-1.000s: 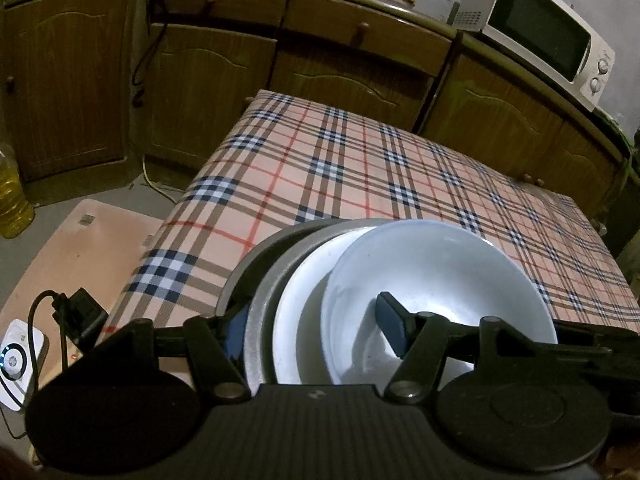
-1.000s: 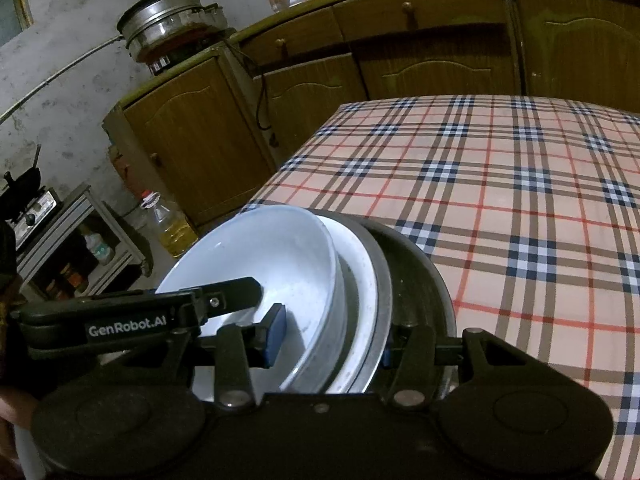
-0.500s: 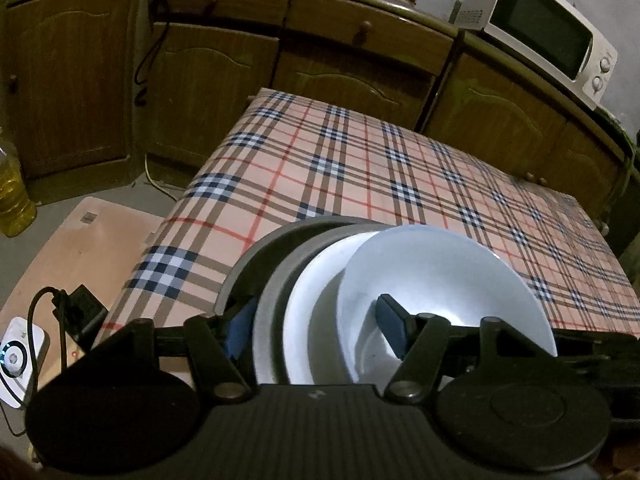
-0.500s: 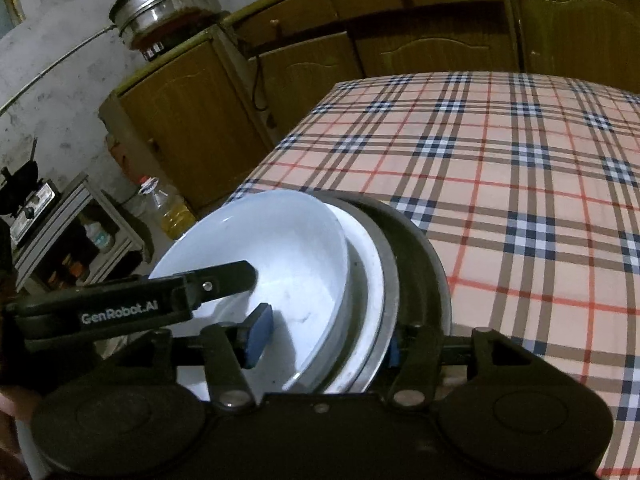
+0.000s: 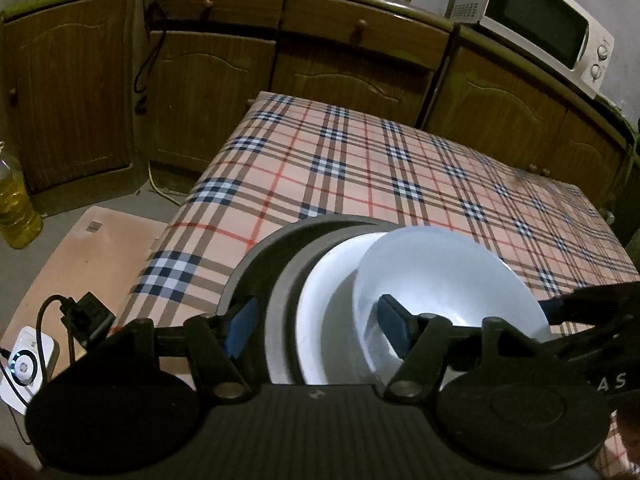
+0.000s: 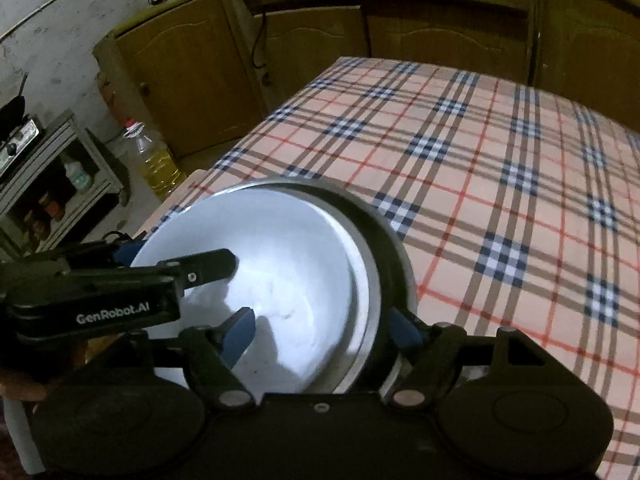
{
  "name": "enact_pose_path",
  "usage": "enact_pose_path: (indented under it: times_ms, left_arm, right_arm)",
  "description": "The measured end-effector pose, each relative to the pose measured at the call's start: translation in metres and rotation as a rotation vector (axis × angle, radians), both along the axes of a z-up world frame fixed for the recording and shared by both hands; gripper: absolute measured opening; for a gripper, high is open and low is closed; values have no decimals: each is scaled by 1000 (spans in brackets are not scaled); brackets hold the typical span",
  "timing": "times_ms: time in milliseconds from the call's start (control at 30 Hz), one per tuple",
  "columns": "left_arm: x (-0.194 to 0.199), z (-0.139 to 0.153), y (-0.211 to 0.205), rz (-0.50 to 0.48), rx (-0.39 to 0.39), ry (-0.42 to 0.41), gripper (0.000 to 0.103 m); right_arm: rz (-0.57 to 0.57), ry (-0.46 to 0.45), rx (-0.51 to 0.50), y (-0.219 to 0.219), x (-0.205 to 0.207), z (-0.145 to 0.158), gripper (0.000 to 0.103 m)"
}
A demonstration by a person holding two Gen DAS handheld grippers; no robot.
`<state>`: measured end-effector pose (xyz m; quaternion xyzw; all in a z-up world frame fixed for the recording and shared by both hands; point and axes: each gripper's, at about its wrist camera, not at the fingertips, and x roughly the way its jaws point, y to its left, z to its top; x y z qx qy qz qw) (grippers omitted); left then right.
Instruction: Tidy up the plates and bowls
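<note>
A stack of dishes sits at the near left corner of the plaid tablecloth (image 5: 360,168): a white bowl (image 5: 444,276) nested in a white plate (image 5: 324,292), inside a grey metal plate (image 5: 284,280) and a darker outer pan (image 5: 256,252). In the left wrist view the left gripper (image 5: 316,326) straddles the stack's near rims, its blue pads at 9 and 3 o'clock of the rims; the left pad (image 5: 242,322) lies against the outside of the dark pan and the right pad (image 5: 394,322) reaches inside the bowl, so the fingers are pinching the nested rims together. This view alone shows the white microwave (image 5: 540,20) at 1 o'clock on the counter, a charger and a small white device (image 5: 24,364) on the floor at 8 o'clock, and the right gripper only as a dark edge at 3 o'clock. The right wrist view looks down into the bowl (image 6: 280,276) from the other side. The right gripper (image 6: 320,330) has its fingers spread wide, having just been opening; the left pad (image 6: 240,334) hovers over the bowl's inside and the right pad (image 6: 404,330) stands outside the dark rim, and I cannot tell that either presses. Only here do the left gripper's branded finger (image 6: 192,272) crossing the bowl at 9 o'clock, an oil bottle (image 6: 156,156) at 10 o'clock, and a grey shelf (image 6: 52,184) appear.
</note>
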<state>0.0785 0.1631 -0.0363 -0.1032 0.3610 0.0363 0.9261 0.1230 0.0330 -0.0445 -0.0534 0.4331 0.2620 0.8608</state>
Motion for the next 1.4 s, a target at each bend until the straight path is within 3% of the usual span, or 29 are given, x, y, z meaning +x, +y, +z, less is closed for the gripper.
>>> enact_pose_path:
  times_ms: [100, 267, 500, 733, 833, 1067, 1400]
  left_arm:
    - [-2, 2, 0, 4, 11, -8, 68]
    - [-9, 7, -3, -1, 50, -20, 72]
    - [-31, 18, -11, -27, 91, -47, 89]
    - [-66, 22, -27, 23, 88, -40, 101]
    - [-77, 26, -40, 28, 141, -59, 103]
    - [-101, 31, -55, 81, 141, -59, 103]
    - [-109, 18, -74, 55, 232, 15, 103]
  right_arm:
    - [-7, -34, -45, -1, -5, 2, 88]
    - [-22, -83, -20, -7, -17, 10, 88]
    - [-60, -152, 34, -25, -46, 24, 88]
    - [-66, -189, 59, -40, -85, 27, 88]
    - [-56, -196, 60, -44, -97, 28, 88]
    - [-34, -200, 55, -53, -121, 26, 89]
    - [-29, -184, 41, -58, -141, 20, 89]
